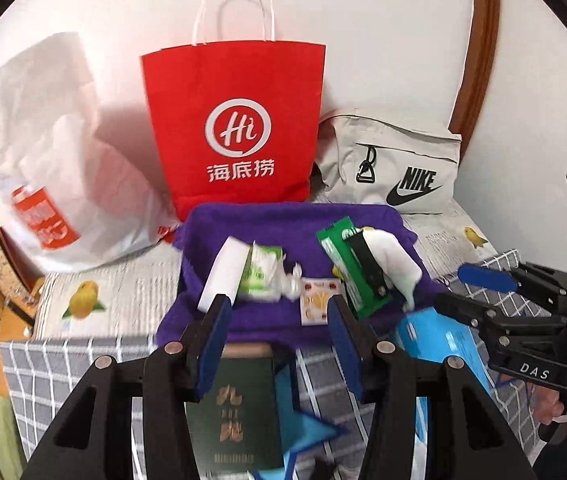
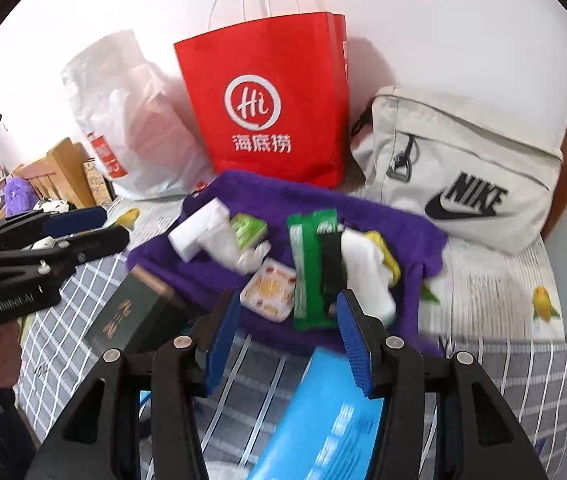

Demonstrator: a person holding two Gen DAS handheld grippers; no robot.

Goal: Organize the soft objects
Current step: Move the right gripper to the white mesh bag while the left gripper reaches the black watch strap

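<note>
Both empty, parted: left gripper (image 1: pixel 279 330), right gripper (image 2: pixel 285 330). Hovering above purple towel (image 1: pixel 283 216) strewn with packets.

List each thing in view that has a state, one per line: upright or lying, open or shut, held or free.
Red paper bag: upright, against the wall.
White plastic bag: slumped, beside the red bag.
Grey shoulder bag: leaning on the wall, zip shut.
Purple towel: spread flat, small items on it.
Green packet: lying on the towel.
Dark green box: lying free.
Left gripper: open, empty.
Right gripper: open, empty.
</note>
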